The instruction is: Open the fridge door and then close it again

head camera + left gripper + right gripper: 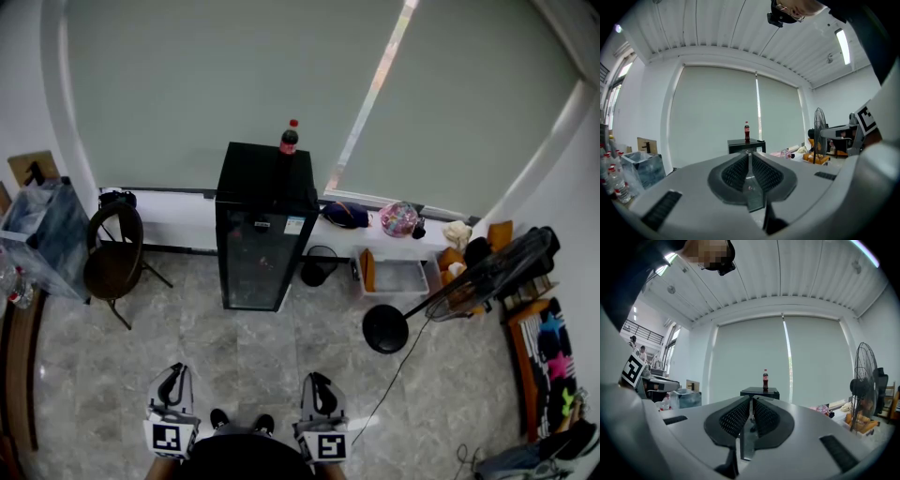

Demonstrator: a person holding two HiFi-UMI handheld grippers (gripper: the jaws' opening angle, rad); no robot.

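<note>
Fridge [262,234] | upright, long axis vertical | door [255,267] faces the person [239,461]

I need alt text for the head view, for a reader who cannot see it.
A small black fridge, door closed, stands ahead with a cola bottle on top. The left gripper and right gripper, both shut and empty, are well short of it.

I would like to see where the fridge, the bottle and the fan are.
fridge [255,258], head view, on its front door
bottle [289,141], head view, on its dark body
fan [386,330], head view, on its round base
</note>
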